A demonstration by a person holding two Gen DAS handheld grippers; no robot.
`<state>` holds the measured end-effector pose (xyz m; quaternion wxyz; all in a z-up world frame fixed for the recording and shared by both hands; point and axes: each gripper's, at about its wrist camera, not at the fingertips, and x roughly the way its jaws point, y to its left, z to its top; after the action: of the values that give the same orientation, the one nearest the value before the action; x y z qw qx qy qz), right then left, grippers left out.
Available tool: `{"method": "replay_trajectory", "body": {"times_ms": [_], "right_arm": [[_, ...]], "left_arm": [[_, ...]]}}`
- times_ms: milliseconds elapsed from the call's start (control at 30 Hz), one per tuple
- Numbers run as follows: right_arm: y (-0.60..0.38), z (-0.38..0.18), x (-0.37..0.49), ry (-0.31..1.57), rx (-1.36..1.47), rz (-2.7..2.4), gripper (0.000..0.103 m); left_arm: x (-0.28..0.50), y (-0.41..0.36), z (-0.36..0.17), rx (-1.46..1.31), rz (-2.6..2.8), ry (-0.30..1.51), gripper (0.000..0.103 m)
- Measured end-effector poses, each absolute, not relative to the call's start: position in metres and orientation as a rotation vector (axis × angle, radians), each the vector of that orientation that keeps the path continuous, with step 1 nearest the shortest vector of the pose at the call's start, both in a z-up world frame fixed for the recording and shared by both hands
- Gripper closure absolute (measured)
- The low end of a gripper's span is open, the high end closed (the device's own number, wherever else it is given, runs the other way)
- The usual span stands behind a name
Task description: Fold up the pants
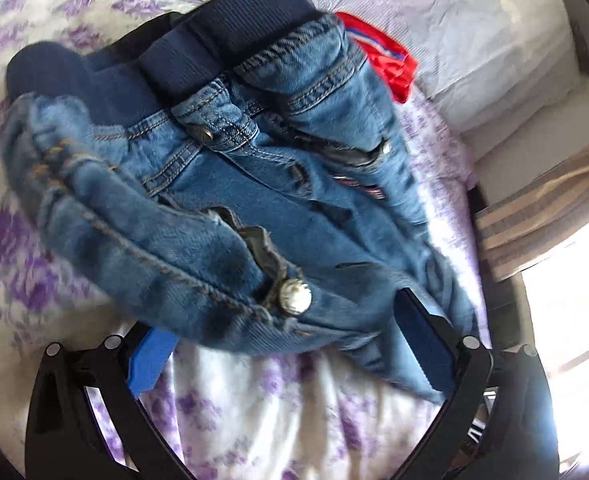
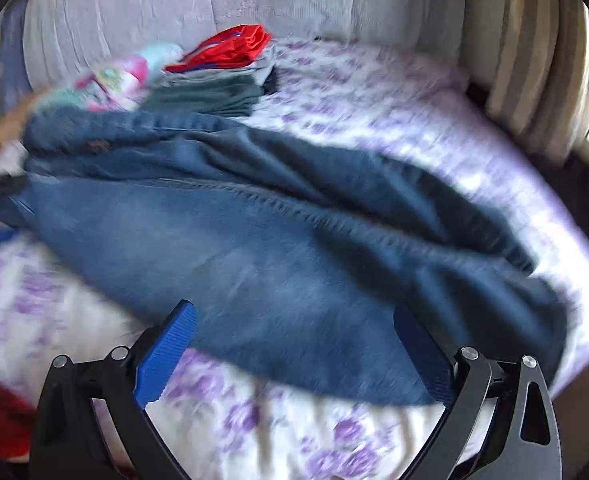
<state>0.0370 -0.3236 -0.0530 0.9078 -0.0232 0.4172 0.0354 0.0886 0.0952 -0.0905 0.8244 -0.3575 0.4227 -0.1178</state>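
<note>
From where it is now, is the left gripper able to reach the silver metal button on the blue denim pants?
Probably yes. The silver metal button lies on top of the blue denim pants, just ahead of the open left gripper, between its blue fingers. Nothing covers it.

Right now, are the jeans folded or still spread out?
Not folded: the jeans lie loose and rumpled on the floral bedsheet, legs stretched out, waistband bunched.
</note>
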Motion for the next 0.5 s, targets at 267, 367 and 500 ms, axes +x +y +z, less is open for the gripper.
{"method": "replay_trajectory", "body": {"times_ms": [267,367,500], "right_arm": [[-0.426,-0.063,0.027,0.886,0.482,0.23,0.004],[-0.46,-0.027,0.007,0.75,0.439,0.109,0.004],[-0.504,-0.016,0.018,0.772,0.393,-0.061,0.003]], "left_arm": [[0.105,0.109,-0.095,-0.823,-0.19,0.947,0.005],[0.113,0.094,-0.09,-0.708,-0.14,0.966,0.005],[0.128,0.09,-0.089,-0.72,-0.096,0.961,0.005]]}}
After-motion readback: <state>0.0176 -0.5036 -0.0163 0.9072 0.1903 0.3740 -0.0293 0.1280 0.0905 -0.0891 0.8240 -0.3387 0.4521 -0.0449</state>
